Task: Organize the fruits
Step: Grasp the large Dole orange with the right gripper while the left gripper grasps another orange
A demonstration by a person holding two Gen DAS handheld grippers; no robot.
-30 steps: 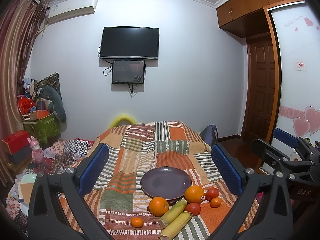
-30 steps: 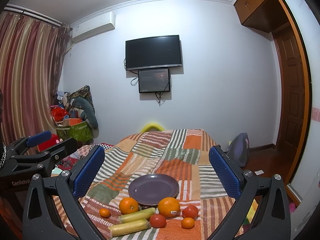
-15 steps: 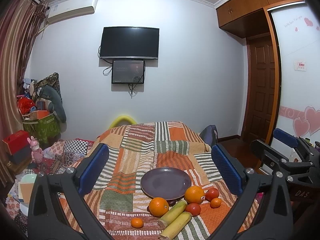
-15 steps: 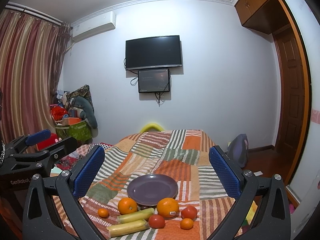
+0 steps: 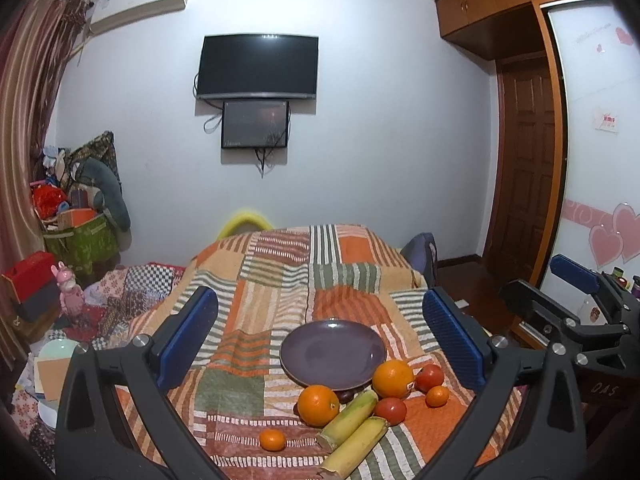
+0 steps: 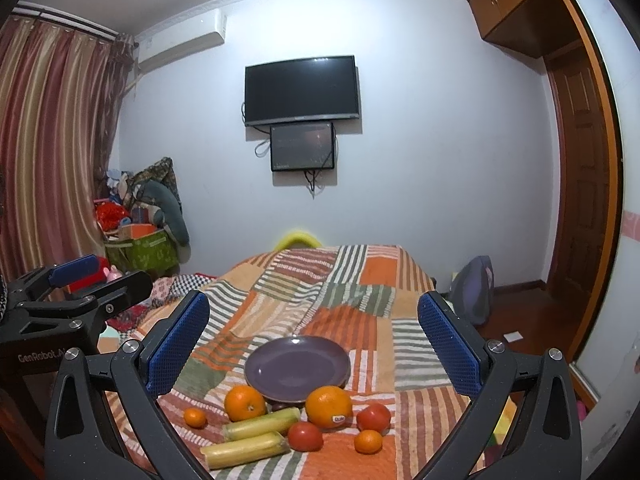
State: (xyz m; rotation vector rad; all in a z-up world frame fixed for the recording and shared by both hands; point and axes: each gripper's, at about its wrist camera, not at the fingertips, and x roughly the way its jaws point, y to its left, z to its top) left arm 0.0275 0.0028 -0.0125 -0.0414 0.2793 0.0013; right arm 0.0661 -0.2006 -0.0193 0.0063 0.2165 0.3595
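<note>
A purple plate (image 5: 333, 352) (image 6: 297, 365) sits bare on the striped patchwork cloth (image 5: 280, 280). In front of it lie two oranges (image 5: 318, 405) (image 5: 393, 378), two red tomatoes (image 5: 391, 411) (image 5: 429, 377), two small tangerines (image 5: 272, 439) (image 5: 437, 396) and two yellow-green cane pieces (image 5: 349, 422) (image 5: 354, 450). A dark fruit (image 6: 285, 405) peeks out under the plate's near rim. My left gripper (image 5: 320, 336) hangs open above and behind the fruit. My right gripper (image 6: 314, 340) is open too, holding nothing. Each gripper shows at the edge of the other's view.
A wall with a TV (image 5: 258, 66) stands behind the table. Piled bags and a green box (image 5: 80, 240) crowd the left corner by the curtain. A wooden door (image 5: 524, 168) and a backpack (image 6: 474, 288) are on the right. Clutter lies on the floor at left.
Both views have drifted very slightly; the fruit and plate stay where they were. Both grippers remain open.
</note>
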